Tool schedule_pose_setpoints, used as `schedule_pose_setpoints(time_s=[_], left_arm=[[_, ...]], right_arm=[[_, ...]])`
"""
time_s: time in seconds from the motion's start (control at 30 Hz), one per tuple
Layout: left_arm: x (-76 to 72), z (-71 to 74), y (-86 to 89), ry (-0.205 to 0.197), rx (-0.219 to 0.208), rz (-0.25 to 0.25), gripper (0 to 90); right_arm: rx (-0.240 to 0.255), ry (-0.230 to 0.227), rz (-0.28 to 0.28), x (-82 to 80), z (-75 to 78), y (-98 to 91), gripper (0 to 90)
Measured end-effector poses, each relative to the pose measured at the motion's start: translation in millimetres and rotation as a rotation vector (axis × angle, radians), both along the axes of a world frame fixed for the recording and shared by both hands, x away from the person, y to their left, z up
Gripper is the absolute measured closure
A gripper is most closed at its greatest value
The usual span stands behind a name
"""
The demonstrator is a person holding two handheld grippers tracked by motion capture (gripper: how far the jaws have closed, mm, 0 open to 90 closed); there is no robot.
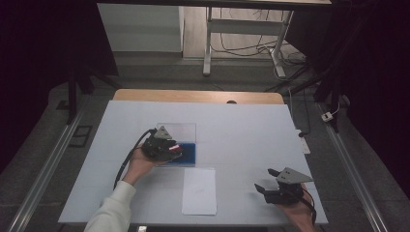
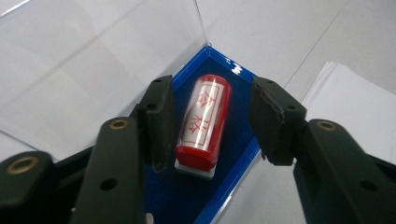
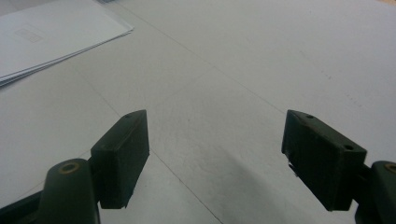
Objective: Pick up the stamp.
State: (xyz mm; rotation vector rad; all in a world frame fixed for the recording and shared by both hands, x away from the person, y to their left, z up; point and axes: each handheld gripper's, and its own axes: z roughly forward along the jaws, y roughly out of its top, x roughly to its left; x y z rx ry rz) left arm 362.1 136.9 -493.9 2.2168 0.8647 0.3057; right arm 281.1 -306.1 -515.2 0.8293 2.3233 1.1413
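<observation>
Left tool (image 2: 208,123) is straddling the red stamp (image 2: 203,122) in its blue case (image 2: 243,161), pads not yet pinching; we're keeping right tool (image 3: 215,158) spread, idling at 5 o'clock.

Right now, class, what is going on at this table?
A person holds a gripper in each hand. The left gripper reaches into a blue-lined box with a clear lid raised behind it, its jaws on either side of a red stamp lying there, with a gap showing on each side, so not yet gripped. The right gripper waits with open jaws over bare table, beside a stack of white paper.
</observation>
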Motion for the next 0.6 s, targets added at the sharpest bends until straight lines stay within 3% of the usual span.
schedule_pose_setpoints(time_s=[0.3, 0.43, 0.6], left_arm=[[1.3, -2.4, 1.7, -0.013, 0.003, -0.005, 63.1], [2.0, -3.3, 2.5, -0.009, -0.004, -0.008, 63.3], [2.7, -6.1, 0.6, -0.001, 0.025, -0.017, 59.4]], right_arm=[[0.0, 0.003, 0.002, 0.1, -0.8, -0.1, 23.3], [-0.002, 0.001, 0.001, 0.1, -0.4, -0.6, 23.5], [-0.005, -0.002, 0.001, 0.2, -0.1, -1.1, 23.8]])
